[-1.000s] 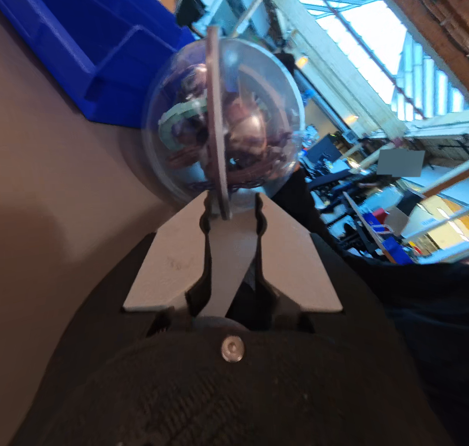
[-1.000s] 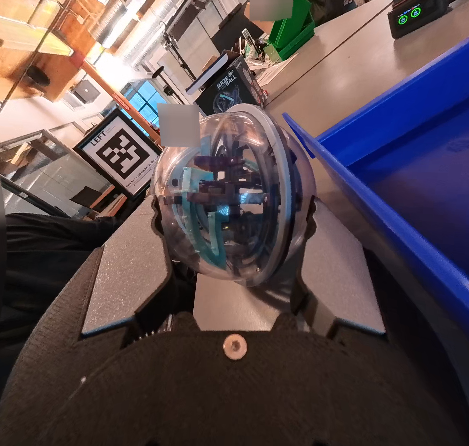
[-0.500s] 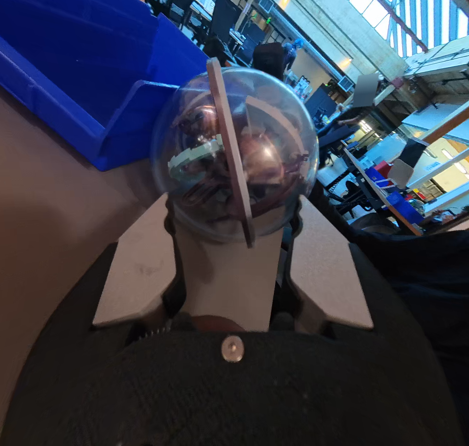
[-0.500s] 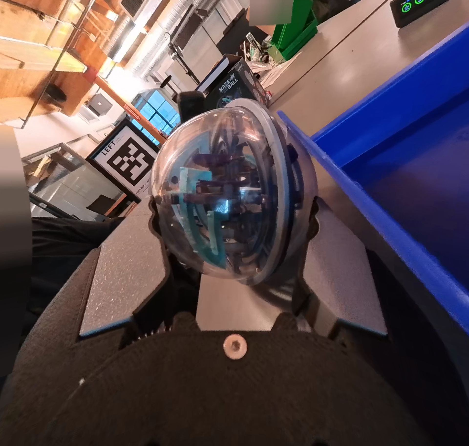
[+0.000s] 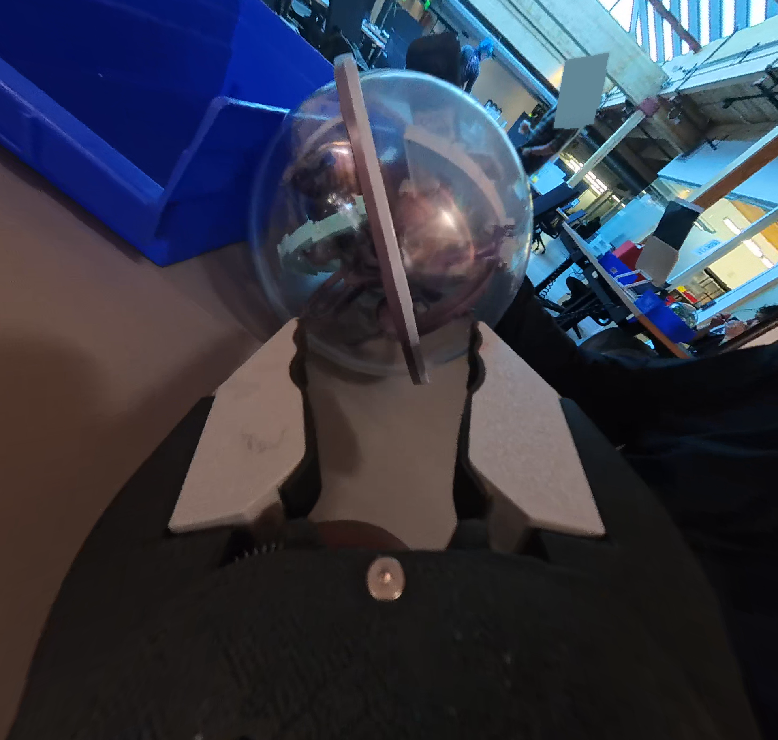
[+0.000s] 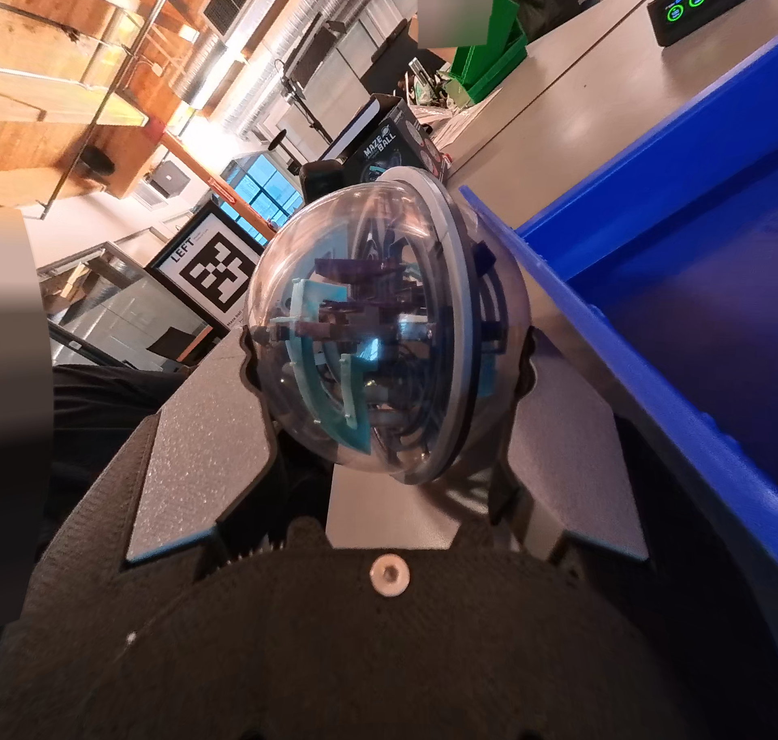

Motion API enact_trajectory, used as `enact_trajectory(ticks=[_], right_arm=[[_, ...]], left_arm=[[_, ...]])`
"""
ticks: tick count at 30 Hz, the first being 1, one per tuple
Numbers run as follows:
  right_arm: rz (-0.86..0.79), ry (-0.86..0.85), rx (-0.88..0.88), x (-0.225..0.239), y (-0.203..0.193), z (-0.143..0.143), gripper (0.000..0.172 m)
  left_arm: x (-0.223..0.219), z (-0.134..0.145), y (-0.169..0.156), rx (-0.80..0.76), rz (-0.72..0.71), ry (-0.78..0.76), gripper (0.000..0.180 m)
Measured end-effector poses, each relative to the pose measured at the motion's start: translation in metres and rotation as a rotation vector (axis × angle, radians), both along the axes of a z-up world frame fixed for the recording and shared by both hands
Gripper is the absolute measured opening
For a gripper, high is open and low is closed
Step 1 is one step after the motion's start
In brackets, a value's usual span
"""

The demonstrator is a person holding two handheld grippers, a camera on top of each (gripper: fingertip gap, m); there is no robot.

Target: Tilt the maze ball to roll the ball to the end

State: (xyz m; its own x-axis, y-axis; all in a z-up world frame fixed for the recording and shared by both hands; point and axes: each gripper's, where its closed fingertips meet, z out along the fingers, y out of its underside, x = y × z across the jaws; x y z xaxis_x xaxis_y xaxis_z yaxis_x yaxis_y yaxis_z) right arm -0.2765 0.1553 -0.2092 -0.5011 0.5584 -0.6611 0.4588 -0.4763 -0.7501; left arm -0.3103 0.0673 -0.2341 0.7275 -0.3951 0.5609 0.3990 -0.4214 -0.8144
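your left gripper [image 5: 385, 336] let go of the rim and re-gripped wider.

its pads now cupped the maze ball's [image 5: 391, 210] clear shell either side of the flat purple rim, while your right gripper [image 6: 387, 355] clamped the smooth globe at its widest, above the table [image 5: 75, 341] beside the glossy blue bin [image 6: 673, 282]: a steadier hold for tilting.

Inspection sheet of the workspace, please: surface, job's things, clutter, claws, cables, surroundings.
Surface: tan table, bare where visible.
Job's things: clear maze ball, maze tracks inside; small ball not made out.
Clutter: blue bin beside the ball; black box, green bin, black device farther back.
Grippers: right claw clamps the maze ball across its width; left claw at the ball's end, contact unclear.
Cables: nothing seen.
Surroundings: open workshop, desks, skylights.
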Motion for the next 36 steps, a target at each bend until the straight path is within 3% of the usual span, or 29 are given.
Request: enact_trajectory(ticks=[12,19,26,28,33,36], right_arm=[[0.026,0.014,-0.041,-0.005,-0.010,-0.001,0.137],[0.043,0.000,-0.068,-0.004,-0.013,-0.002,0.139],[-0.053,0.077,0.025,-0.017,-0.016,0.017,0.141],[-0.066,0.069,0.047,-0.018,-0.017,0.022,0.141],[-0.065,-0.059,0.056,-0.026,-0.016,0.019,0.140],[-0.021,-0.113,0.032,-0.027,-0.014,0.013,0.138]], left_arm=[[0.023,-0.021,0.005,-0.081,-0.069,0.213,0.091],[0.028,-0.021,0.011,-0.079,-0.081,0.206,0.108],[0.040,-0.040,0.013,-0.165,-0.133,0.315,0.106],[0.043,-0.038,0.013,-0.160,-0.160,0.281,0.105],[0.045,-0.028,0.011,-0.193,-0.242,0.021,0.110],[0.045,-0.034,0.010,-0.219,-0.237,0.062,0.109]])
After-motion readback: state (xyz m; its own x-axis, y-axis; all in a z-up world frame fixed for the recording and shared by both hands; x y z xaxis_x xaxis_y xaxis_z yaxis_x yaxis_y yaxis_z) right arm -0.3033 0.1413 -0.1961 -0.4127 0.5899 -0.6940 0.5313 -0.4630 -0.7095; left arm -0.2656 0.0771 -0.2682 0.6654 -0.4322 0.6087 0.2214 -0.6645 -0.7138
